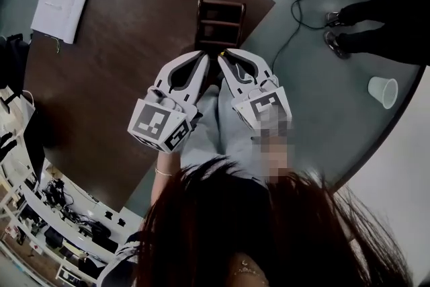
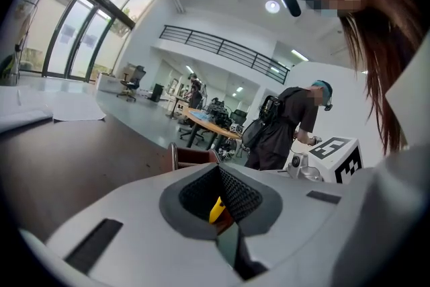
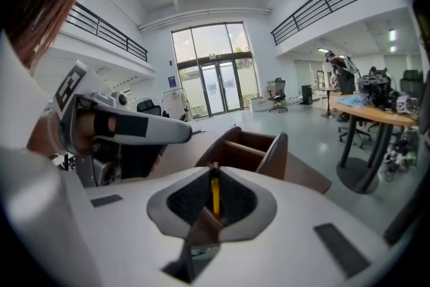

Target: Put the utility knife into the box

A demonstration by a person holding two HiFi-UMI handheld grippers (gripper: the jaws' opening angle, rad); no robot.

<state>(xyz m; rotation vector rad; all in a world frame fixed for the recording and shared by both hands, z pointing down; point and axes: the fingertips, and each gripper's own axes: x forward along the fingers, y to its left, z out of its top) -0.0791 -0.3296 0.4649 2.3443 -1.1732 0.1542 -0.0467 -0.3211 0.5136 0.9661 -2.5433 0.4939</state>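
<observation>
At the jaws, half-hidden utility knife (image 3: 215,195)

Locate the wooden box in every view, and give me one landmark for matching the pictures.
Head view: the wooden box sits upper centre, near the table's edge.
Left gripper view: only the top of the wooden box shows, just left of centre and a little below the middle.
Right gripper view: the wooden box is at centre, slightly right, with its open compartments visible.
Shared landmark: the brown table it stands on.
</observation>
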